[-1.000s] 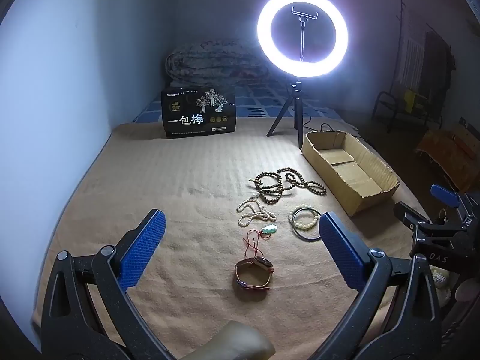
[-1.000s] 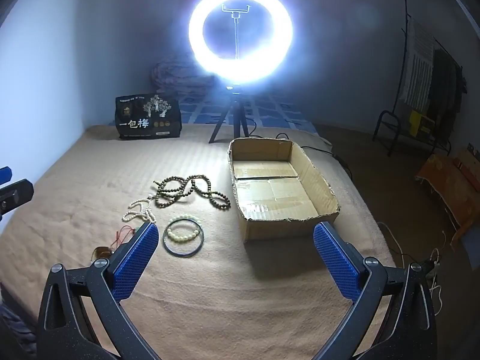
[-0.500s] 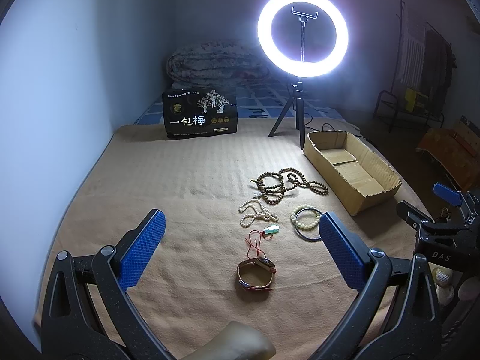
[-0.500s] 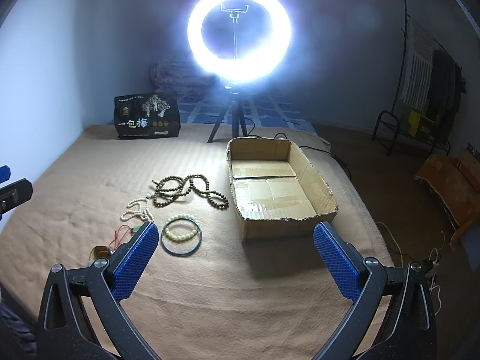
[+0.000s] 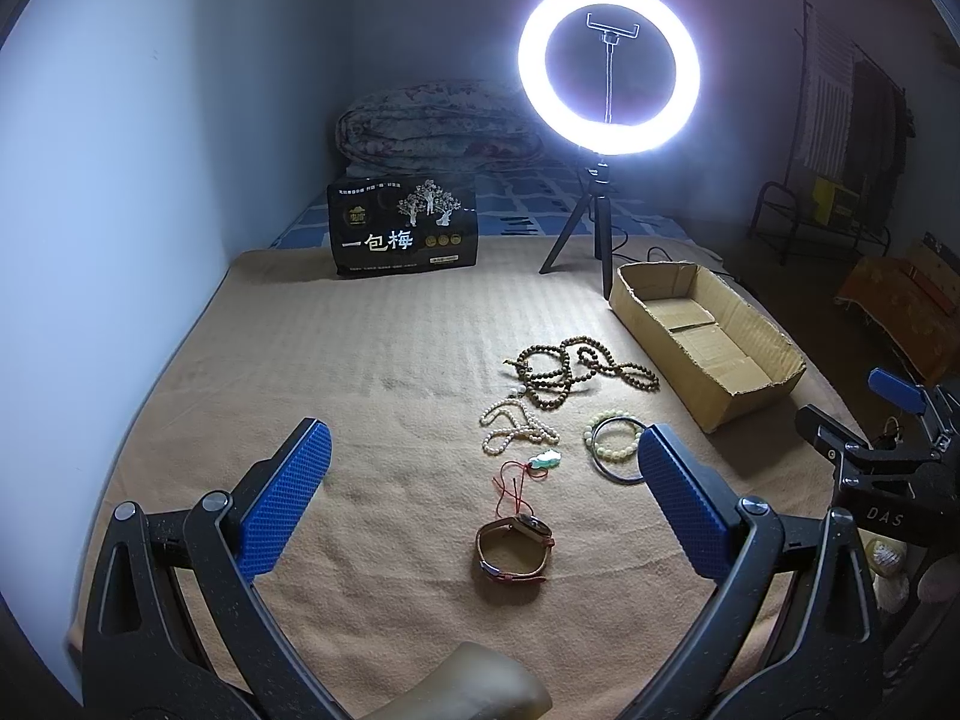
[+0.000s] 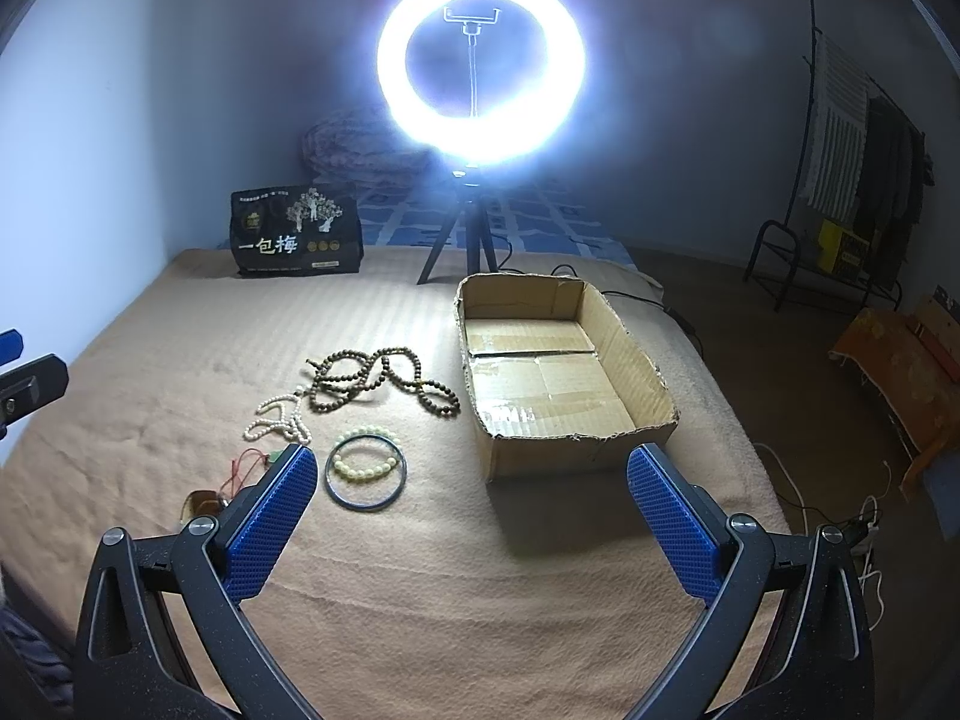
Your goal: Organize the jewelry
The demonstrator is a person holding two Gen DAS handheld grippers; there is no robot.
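Observation:
Jewelry lies on a tan blanket (image 5: 372,360): a brown bead necklace (image 5: 576,372) (image 6: 378,378), a white bead string (image 5: 516,429) (image 6: 282,417), a pale bead bracelet inside a dark bangle (image 5: 612,447) (image 6: 366,468), a green pendant on red cord (image 5: 543,459), and a brown strap watch (image 5: 516,549). An empty cardboard box (image 5: 708,336) (image 6: 558,372) stands to their right. My left gripper (image 5: 480,486) is open and empty above the watch. My right gripper (image 6: 471,498) is open and empty, in front of the box and bangle.
A lit ring light on a tripod (image 5: 606,66) (image 6: 480,60) stands behind the box. A black printed bag (image 5: 402,228) leans at the back, a folded quilt (image 5: 432,126) behind it. The right gripper shows at the right edge of the left wrist view (image 5: 888,420). A cable runs along the floor at the right (image 6: 792,480).
Both views have shifted only slightly; the jewelry sits marginally farther from my left gripper. Nothing was taken hold of or moved.

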